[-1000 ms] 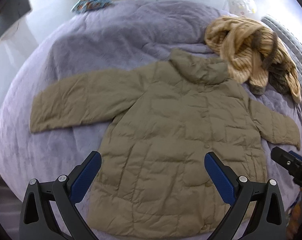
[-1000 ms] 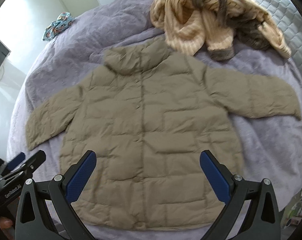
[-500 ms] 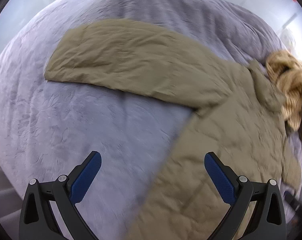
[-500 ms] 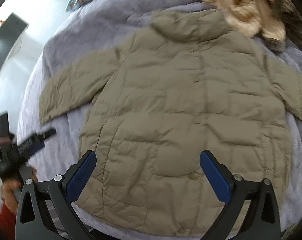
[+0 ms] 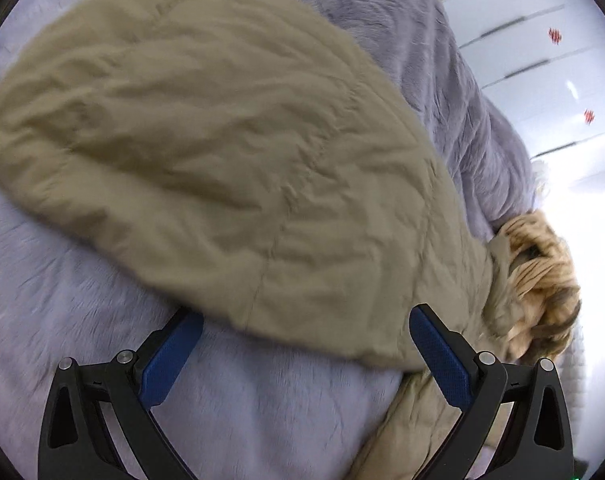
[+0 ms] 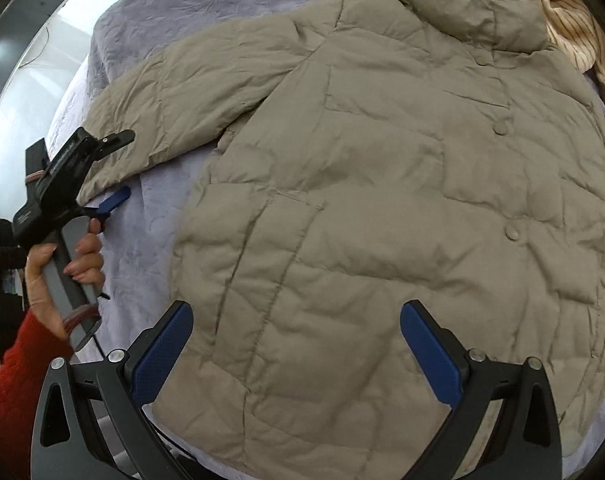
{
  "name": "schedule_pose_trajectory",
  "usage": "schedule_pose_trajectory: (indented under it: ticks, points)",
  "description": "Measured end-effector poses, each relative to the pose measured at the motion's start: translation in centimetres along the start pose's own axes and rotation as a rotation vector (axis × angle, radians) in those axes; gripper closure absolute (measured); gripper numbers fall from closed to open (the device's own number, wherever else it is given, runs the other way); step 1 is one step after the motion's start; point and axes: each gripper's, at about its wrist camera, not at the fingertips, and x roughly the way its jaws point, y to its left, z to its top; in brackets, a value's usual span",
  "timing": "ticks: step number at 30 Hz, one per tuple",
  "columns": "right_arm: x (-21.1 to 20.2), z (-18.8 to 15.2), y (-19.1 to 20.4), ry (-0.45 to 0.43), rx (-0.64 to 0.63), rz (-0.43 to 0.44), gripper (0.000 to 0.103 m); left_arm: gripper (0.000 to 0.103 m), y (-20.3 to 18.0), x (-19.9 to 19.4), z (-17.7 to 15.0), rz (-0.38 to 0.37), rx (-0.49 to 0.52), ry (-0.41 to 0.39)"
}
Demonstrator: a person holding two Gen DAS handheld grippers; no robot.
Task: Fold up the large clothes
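Left wrist view, step: looks like the very start of the fold, going for a sleeve (image 5: 206, 152) of the khaki puffer jacket (image 5: 442, 280), which lies flat on the purple blanket (image 5: 262, 408).
Left wrist view, gripper: the left gripper (image 5: 306, 356) has its fingers spread wide, nothing in them. The sleeve's lower edge sits right between the blue pads (image 5: 168, 360), just ahead of them.
Left wrist view, next move: my guess is push in a bit so one finger gets under the puffy edge, then squeeze. Frame is blurry, so I can't tell if it's touching yet.
Right wrist view, jacket: spread front-up, snaps showing, collar toward the striped tan garment (image 6: 562, 20) at the far end.
Right wrist view, gripper: the right gripper (image 6: 296, 356) is also wide apart and empty, hovering over the jacket's hem area.
Right wrist view, other hand: the person's hand (image 6: 62, 264), in a red sleeve (image 6: 18, 380), holds the left gripper with its tips at the cuff end of the sleeve.
Right wrist view, next move: probably wait, or pin the body while the sleeve gets folded in.
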Motion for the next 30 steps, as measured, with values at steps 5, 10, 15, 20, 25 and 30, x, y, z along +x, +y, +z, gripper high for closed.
schedule_pose_trajectory:
  ticks: [5,10,15,20,25,30]
  points:
    - [0.9,0.9,0.0,-0.038,0.039,0.033,0.0,0.0,0.4,-0.5,2.0,-0.062,-0.013,-0.076]
    - [2.0,3.3,0.1,-0.072,0.031,0.038,0.0,0.001,1.5,-2.5,4.3,-0.049,-0.058,-0.198]
    - [2.9,7.1,-0.1,-0.137,0.054,0.057,0.0,0.049,0.5,-2.9,5.5,0.064,0.033,-0.236]
    - [3.8,10.6,-0.7,-0.177,0.133,0.09,0.066,0.078,-1.1,-4.2,5.9,0.087,0.117,-0.233]
    - [5.9,12.7,-1.1,-0.196,0.202,0.214,0.095,0.078,-4.8,-6.7,5.0,0.098,0.242,-0.288]
    - [8.5,14.2,1.0,-0.193,0.154,0.295,0.095,0.078,-10.4,-8.7,3.9,0.047,0.396,-0.327]
